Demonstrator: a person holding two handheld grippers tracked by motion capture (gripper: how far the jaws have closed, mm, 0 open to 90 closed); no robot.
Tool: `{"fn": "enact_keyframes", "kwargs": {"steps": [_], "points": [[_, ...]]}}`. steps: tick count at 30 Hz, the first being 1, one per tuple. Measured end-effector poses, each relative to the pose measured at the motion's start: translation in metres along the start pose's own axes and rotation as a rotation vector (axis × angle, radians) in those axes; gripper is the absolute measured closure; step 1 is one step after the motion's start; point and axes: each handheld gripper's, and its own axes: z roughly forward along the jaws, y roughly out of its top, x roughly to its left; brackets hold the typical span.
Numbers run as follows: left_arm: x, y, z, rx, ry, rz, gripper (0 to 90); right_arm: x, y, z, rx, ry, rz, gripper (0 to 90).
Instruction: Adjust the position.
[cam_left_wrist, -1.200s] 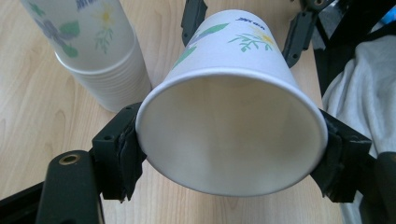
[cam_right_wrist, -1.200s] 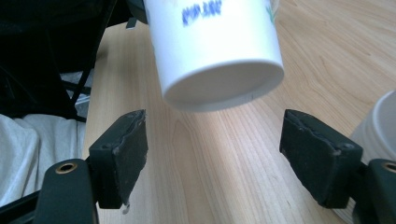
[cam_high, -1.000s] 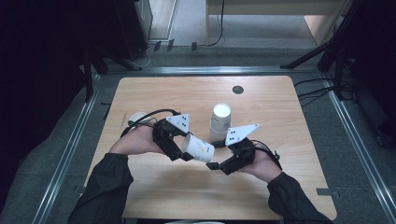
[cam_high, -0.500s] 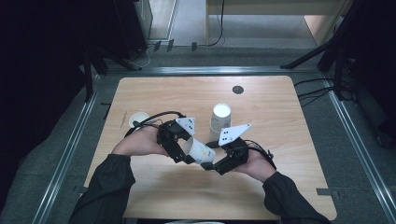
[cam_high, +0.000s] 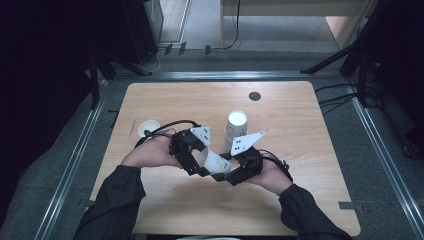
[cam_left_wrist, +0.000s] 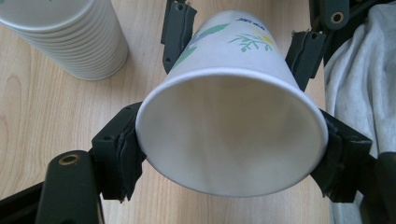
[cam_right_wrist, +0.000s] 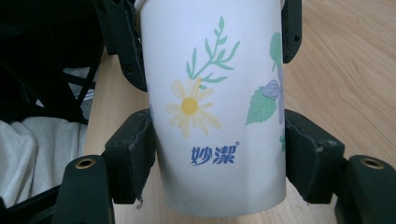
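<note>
While the left gripper (cam_high: 200, 162) clamps the white flower-printed paper cup (cam_high: 214, 162) at its rim, the right gripper's (cam_high: 231, 170) jaws, just closing, press its base over bare wooden table (cam_high: 300, 130).

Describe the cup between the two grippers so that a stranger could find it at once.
On the wooden table, look near the front edge where the two hands meet. The cup lies on its side in the air between the left gripper and right gripper. Unlike the upright stack behind it and the single cup at left, it is tipped over.
</note>
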Motion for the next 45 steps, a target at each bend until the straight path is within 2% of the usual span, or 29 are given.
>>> {"fn": "enact_keyframes", "kwargs": {"steps": [6,12,13,17,23,28,35,37,41,45], "points": [[0.0,-0.001,-0.001,-0.022,0.001,0.002,21.2,0.001,0.001,-0.001,-0.004,-0.006,-0.008,32.8],[0.0,-0.002,-0.004,-0.061,0.023,0.002,9.8,0.0,0.001,-0.005,-0.019,-0.017,-0.016,32.7],[0.0,-0.003,-0.004,-0.076,0.028,-0.006,7.5,0.0,0.001,-0.006,-0.019,-0.018,-0.014,32.7],[0.004,-0.008,-0.009,-0.139,0.002,-0.034,7.0,0.0,0.001,-0.011,-0.03,-0.014,-0.005,32.8],[0.005,-0.016,-0.009,-0.199,-0.002,-0.06,7.1,0.0,0.001,-0.016,-0.046,-0.017,-0.014,32.9],[0.003,-0.028,-0.007,-0.256,0.002,-0.12,7.1,-0.001,0.001,-0.02,-0.056,-0.02,-0.006,32.9],[0.0,-0.036,-0.007,-0.316,-0.013,-0.163,7.1,-0.002,0.0,-0.025,-0.084,-0.012,0.003,33.0],[0.0,-0.037,-0.006,-0.318,0.004,-0.169,7.0,-0.002,0.0,-0.026,-0.089,-0.014,0.001,33.0],[-0.003,-0.038,-0.003,-0.347,-0.014,-0.178,5.4,-0.002,-0.001,-0.027,-0.091,-0.013,0.005,33.0],[-0.006,-0.041,-0.001,-0.383,0.0,-0.18,5.4,-0.002,-0.001,-0.029,-0.1,-0.011,0.017,33.0]]}}
